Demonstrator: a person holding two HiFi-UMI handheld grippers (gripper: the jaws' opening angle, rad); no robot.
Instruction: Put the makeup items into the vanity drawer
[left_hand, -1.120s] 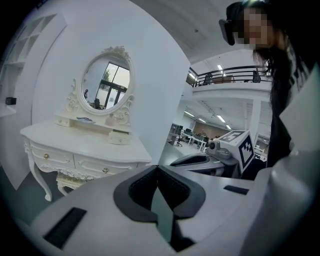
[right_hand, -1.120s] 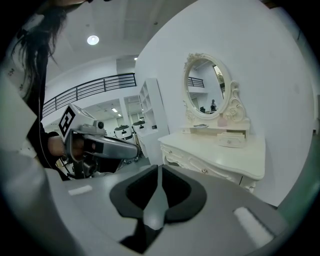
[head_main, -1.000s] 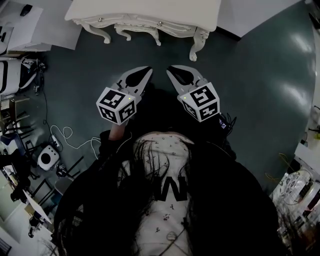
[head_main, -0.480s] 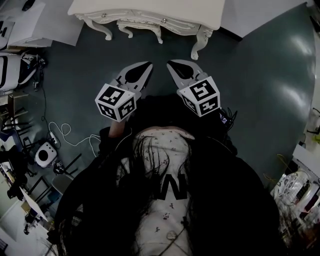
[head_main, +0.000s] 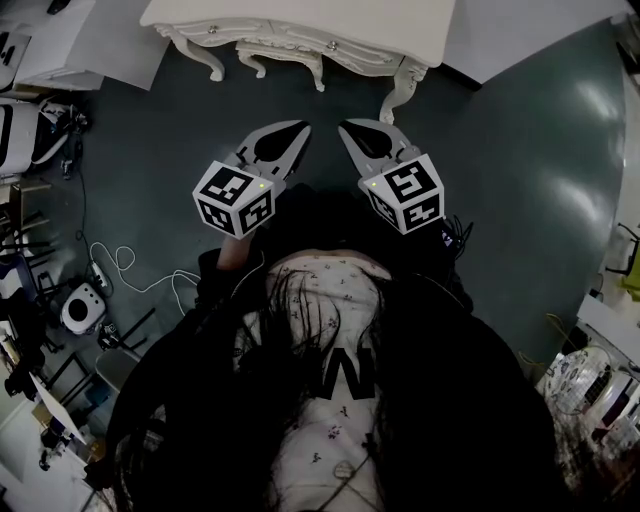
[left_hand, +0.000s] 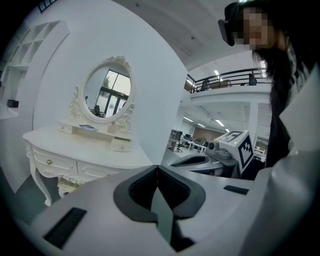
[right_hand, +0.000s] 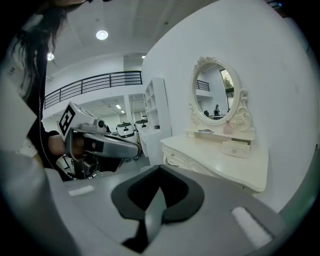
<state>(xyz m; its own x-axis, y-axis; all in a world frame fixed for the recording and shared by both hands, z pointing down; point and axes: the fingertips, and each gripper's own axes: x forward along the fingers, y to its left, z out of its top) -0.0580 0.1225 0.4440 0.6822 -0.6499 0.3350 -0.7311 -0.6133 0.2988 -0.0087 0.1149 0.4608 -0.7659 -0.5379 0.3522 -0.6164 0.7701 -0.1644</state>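
A white carved vanity (head_main: 300, 30) stands at the top of the head view, on a dark floor. Its oval mirror (left_hand: 107, 95) rises above a small shelf with a little drawer (left_hand: 121, 145). A pink bottle (right_hand: 228, 127) stands on that shelf, and the little drawer (right_hand: 235, 148) beneath it looks slightly pulled out. My left gripper (head_main: 292, 133) and right gripper (head_main: 347, 130) hover side by side in front of my chest, short of the vanity. Both are shut with nothing between the jaws. Each gripper view shows its jaw tips meeting, left gripper (left_hand: 157, 167) and right gripper (right_hand: 160, 167).
Cables and a small white device (head_main: 82, 307) lie on the floor at the left. White furniture (head_main: 60, 50) stands at the upper left and cluttered gear (head_main: 600, 380) at the right edge. A tall white shelf unit (right_hand: 157, 115) stands beside the vanity.
Both grippers have edged slightly forward toward the vanity and stay shut. The head view has shifted a little; nothing was picked up or let go.
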